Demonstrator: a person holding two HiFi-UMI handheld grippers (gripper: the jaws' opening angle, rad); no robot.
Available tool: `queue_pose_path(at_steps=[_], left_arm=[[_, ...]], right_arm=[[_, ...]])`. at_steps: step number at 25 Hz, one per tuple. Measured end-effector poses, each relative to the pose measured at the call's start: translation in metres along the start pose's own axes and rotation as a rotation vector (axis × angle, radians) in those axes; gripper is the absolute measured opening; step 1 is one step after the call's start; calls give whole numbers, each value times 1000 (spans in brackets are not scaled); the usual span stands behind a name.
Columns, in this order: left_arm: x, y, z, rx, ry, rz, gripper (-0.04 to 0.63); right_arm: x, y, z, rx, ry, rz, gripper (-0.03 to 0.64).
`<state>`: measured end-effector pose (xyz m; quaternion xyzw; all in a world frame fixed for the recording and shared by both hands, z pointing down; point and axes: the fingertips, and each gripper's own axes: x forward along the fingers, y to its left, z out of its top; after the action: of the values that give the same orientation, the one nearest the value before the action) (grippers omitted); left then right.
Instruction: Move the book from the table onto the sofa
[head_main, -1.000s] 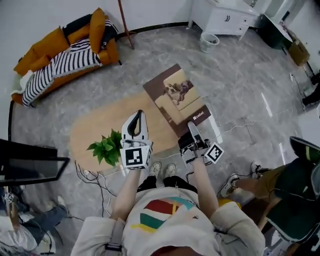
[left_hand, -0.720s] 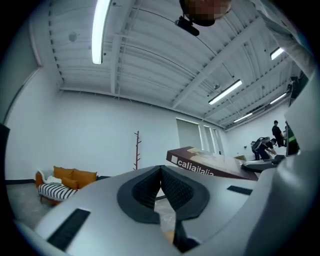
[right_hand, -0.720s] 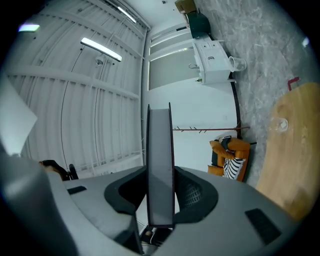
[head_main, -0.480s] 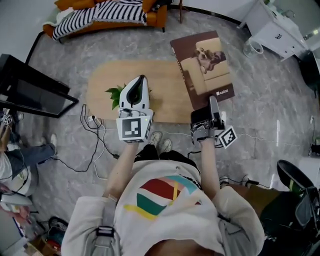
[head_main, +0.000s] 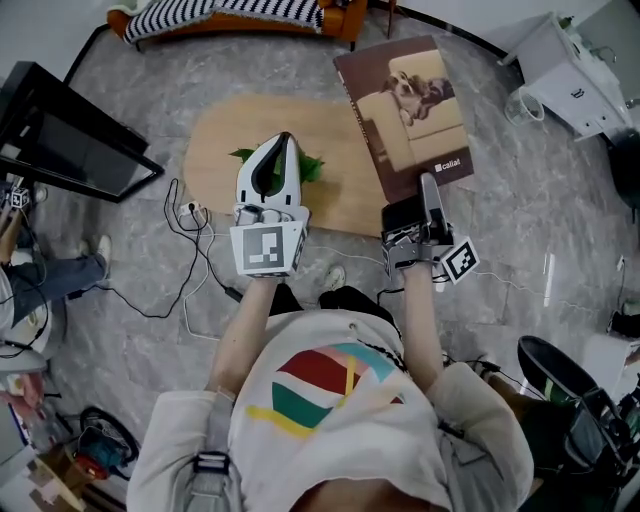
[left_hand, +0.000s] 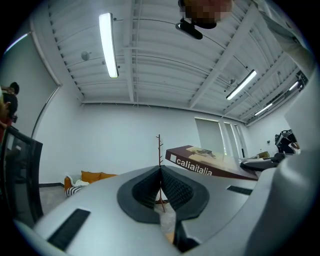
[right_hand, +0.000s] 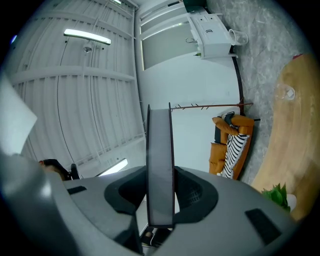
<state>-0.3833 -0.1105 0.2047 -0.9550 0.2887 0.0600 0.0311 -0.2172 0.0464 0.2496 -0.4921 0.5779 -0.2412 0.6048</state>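
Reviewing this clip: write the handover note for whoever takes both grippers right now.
Left gripper: fingers shut, empty, raised over the table.
Right gripper: shut on the book at its near edge, cover up, roughly level.
Done: the book is lifted off the table.
Left: carry it to the orange sofa beyond the table's far side, lay it down and release it.

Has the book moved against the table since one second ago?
Yes. The book, held in the right tool, now covers less of the table's right end, having shifted outward, off that end.
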Motion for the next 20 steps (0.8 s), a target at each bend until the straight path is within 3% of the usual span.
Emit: queue_pose_path(at_steps=[7,11,15,20], left_arm=[[11,12,1,-26,-10,-105,6],[31,-31,4,-59,-20,-202,6],[44,-102,15,-86,-28,-282,6],[60,-161,1,-94,-30,-348,6]], right_arm=[[17,11,-13,4,-114,51,156],[3,26,13,-76,-134,29,156],[-24,50,59,-155,-140,10,156],[-45,49,99,-143,-184,49,156]])
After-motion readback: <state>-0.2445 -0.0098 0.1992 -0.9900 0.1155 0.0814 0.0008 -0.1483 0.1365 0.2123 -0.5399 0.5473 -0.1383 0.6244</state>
